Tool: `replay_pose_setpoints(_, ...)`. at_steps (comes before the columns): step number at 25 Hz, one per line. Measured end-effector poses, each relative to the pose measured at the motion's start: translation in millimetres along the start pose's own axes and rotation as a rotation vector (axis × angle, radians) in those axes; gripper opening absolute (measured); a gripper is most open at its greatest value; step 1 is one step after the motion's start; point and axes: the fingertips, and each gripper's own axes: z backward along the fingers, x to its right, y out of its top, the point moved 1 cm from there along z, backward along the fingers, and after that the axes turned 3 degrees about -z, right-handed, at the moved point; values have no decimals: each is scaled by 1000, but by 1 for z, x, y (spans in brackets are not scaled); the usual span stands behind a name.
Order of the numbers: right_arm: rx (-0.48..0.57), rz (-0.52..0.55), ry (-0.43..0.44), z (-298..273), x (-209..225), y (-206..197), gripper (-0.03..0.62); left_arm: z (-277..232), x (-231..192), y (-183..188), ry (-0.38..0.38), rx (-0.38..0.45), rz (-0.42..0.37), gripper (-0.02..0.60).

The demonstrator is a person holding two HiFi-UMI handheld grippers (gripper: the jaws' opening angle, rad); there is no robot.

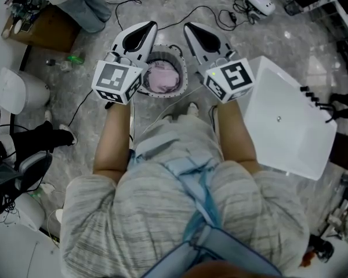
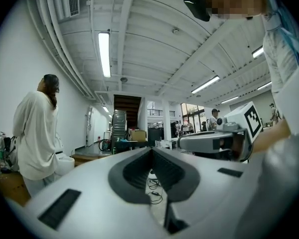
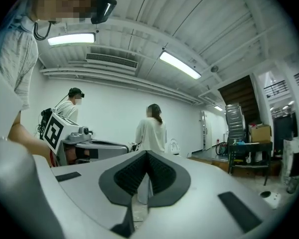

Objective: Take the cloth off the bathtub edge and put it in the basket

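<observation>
In the head view the pink cloth [image 1: 162, 77] lies bunched inside the round basket [image 1: 183, 74] on the floor, straight ahead of me. The white bathtub [image 1: 284, 120] stands at the right, its edge bare. My left gripper [image 1: 150, 25] and right gripper [image 1: 188, 26] are held up side by side above the basket, pointing level. Both are shut with nothing between the jaws. In the left gripper view its dark pads [image 2: 139, 168] meet at the tip, with the room beyond. The right gripper view shows the same, pads [image 3: 159, 173] closed together.
Black cables [image 1: 214, 16] trail over the marble floor beyond the basket. A wooden box [image 1: 46, 28] and a white round seat [image 1: 14, 88] stand at the left. A person in white [image 3: 150, 133] stands ahead; a stairway [image 2: 125, 113] rises at the back.
</observation>
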Motion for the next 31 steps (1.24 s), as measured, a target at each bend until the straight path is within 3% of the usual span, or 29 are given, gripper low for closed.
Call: replay_pose_setpoints(31,11,-7,0,10,-3,4,5,1,11,9,0,42,9,5)
